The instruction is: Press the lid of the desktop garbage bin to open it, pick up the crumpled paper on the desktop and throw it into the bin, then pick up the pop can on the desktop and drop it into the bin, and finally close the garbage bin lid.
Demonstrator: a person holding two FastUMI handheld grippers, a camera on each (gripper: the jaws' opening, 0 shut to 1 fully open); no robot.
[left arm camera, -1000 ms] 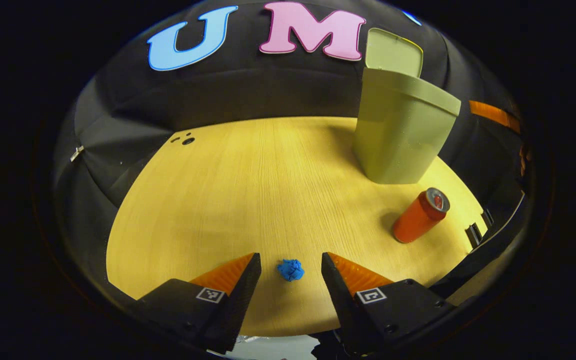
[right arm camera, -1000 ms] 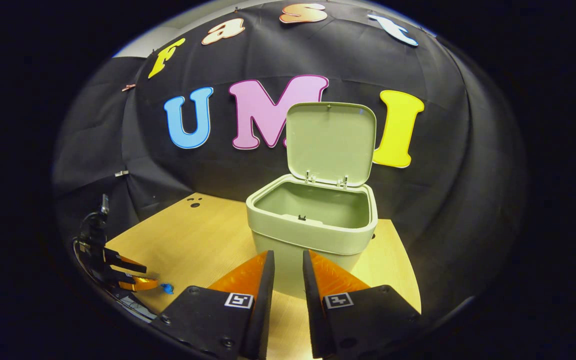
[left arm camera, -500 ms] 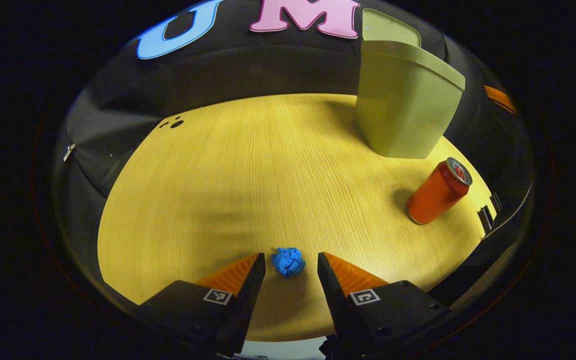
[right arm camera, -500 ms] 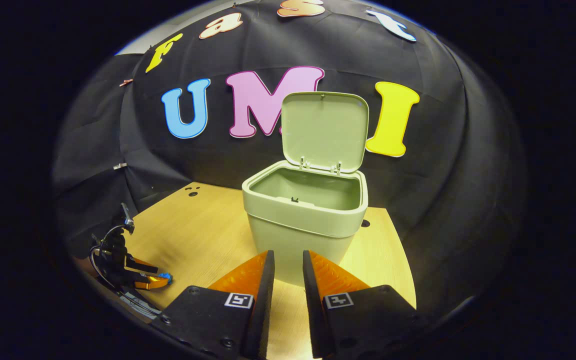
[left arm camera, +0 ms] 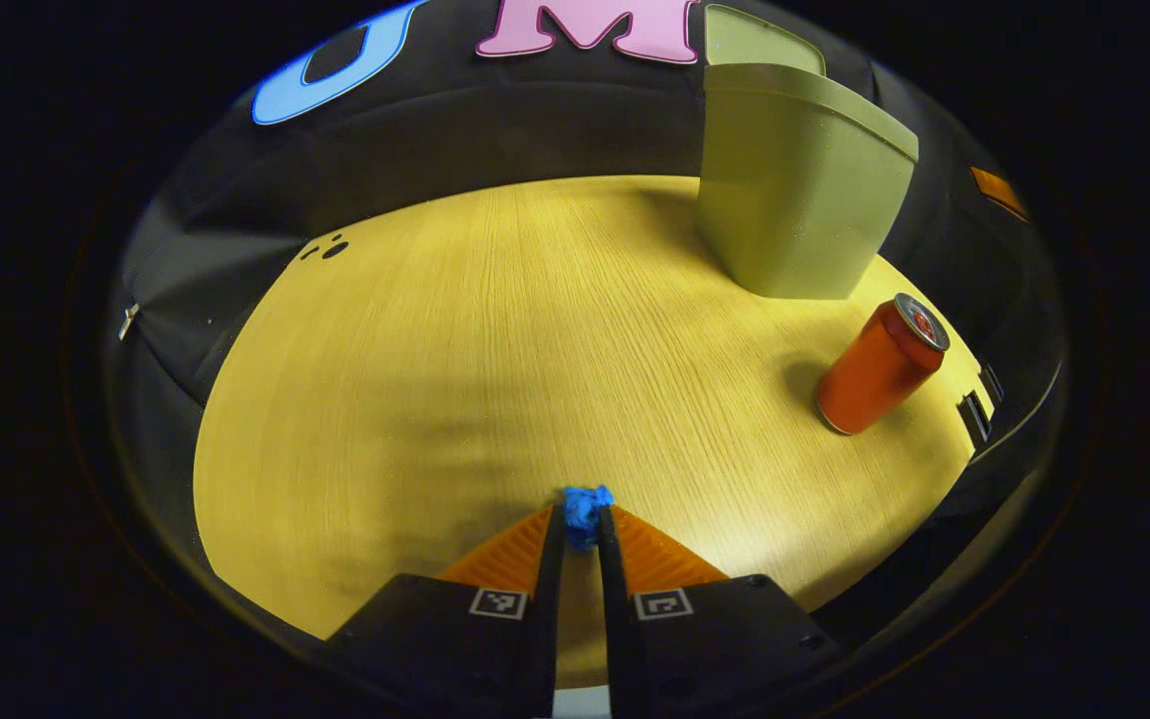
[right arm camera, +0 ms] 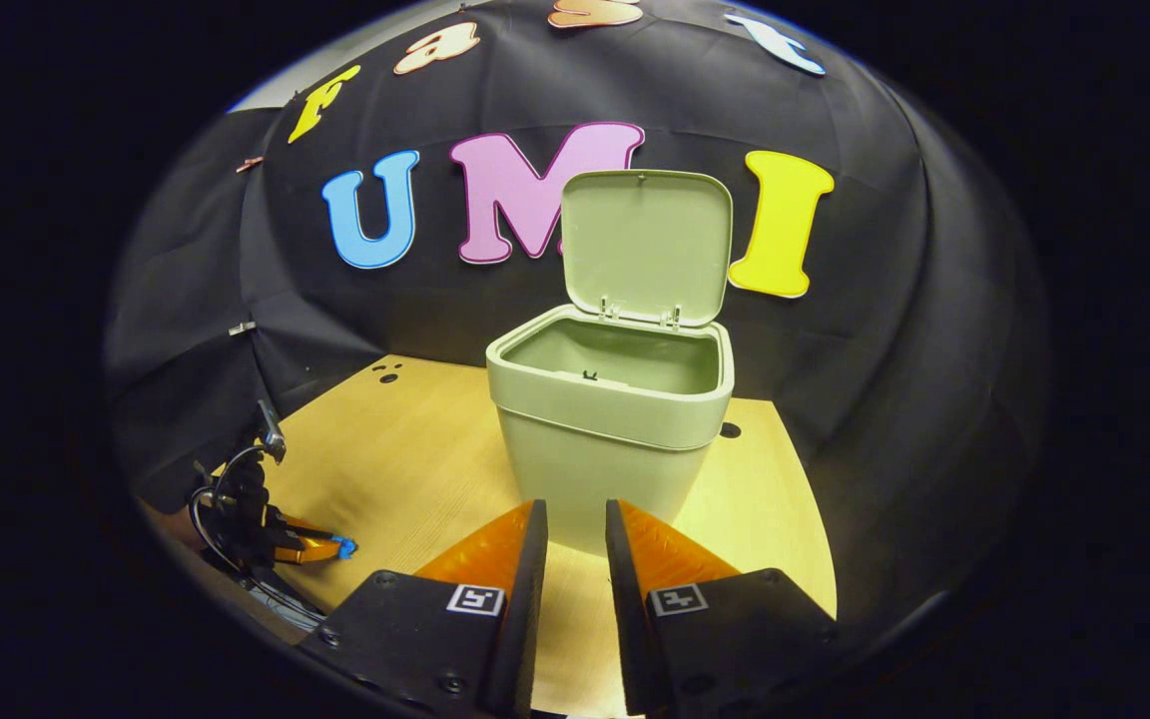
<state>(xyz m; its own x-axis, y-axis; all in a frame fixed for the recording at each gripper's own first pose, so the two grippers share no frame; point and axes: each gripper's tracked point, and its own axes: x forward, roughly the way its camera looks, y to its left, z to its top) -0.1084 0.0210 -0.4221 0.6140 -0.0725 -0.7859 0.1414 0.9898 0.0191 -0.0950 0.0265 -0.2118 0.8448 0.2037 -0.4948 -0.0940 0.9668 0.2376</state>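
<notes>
In the left gripper view, the left gripper [left arm camera: 580, 519] sits low over the near edge of the wooden desktop [left arm camera: 495, 340], its two fingers drawn in on the blue crumpled paper [left arm camera: 586, 505], which is pinched between the tips and pokes out just ahead of them; whether the paper touches the wood or is lifted off it cannot be told. Farther along the desktop, off to the right, the red pop can [left arm camera: 879, 364] stands upright, apart from the paper and near the right edge. Beyond the can, just behind it and toward the back of the table, stands the pale green garbage bin [left arm camera: 795, 190], with the edge of its raised lid [left arm camera: 760, 40] rising behind the rim. In the right gripper view, the right gripper [right arm camera: 575, 524] hovers in front of the bin with nothing between its fingers, which stand a narrow gap apart. Low at the left of that view the left gripper [right arm camera: 320, 547] shows again at the table's near corner, the blue paper at its tips. Straight ahead, the bin [right arm camera: 605, 449] stands on the desktop with its mouth open, and its lid [right arm camera: 647, 245] is tipped up nearly vertical on the rear hinges, against the black cloth wall [right arm camera: 884, 330].
</notes>
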